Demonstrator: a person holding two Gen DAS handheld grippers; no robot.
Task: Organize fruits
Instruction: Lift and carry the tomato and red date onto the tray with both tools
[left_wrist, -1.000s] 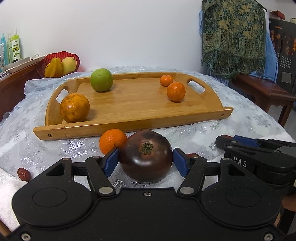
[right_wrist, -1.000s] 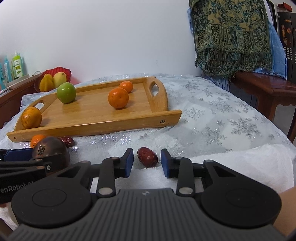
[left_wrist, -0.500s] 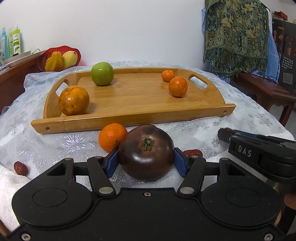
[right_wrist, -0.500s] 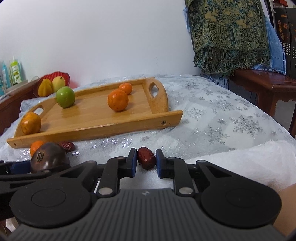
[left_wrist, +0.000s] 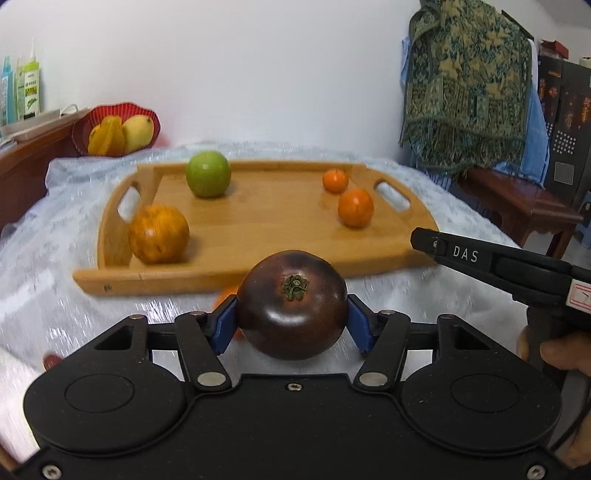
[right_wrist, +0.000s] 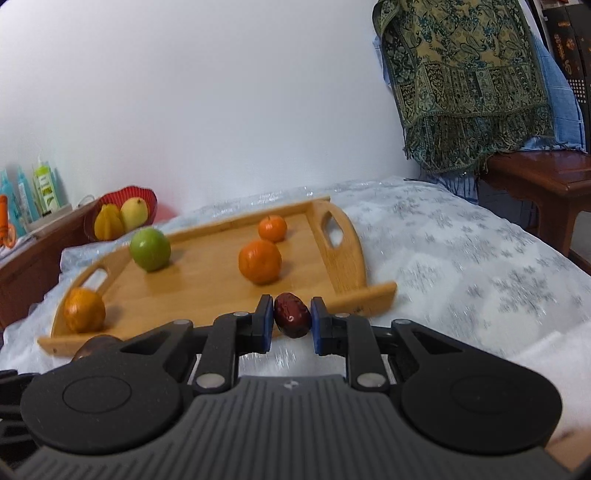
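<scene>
1. The left fingers (left_wrist: 360, 326) are clamped on the dark tomato (left_wrist: 291, 304), lower centre of frame; the right fingers (right_wrist: 264, 325) pinch the red date (right_wrist: 291, 315).
2. Both fruits should be kept level and carried over the near rim of the wooden tray (left_wrist: 258, 225), mid-frame, before release.

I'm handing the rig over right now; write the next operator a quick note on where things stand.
Left gripper: shut on the dark tomato, held clear of the cloth, short of the tray.
Right gripper: shut on a red date, also just in front of the tray.
Done: green apple, big orange and two mandarins sit on the tray.
Left: set tomato and date on the tray. One mandarin lies on the cloth behind the tomato, mostly hidden, and another date at the left gripper's near left.
</scene>
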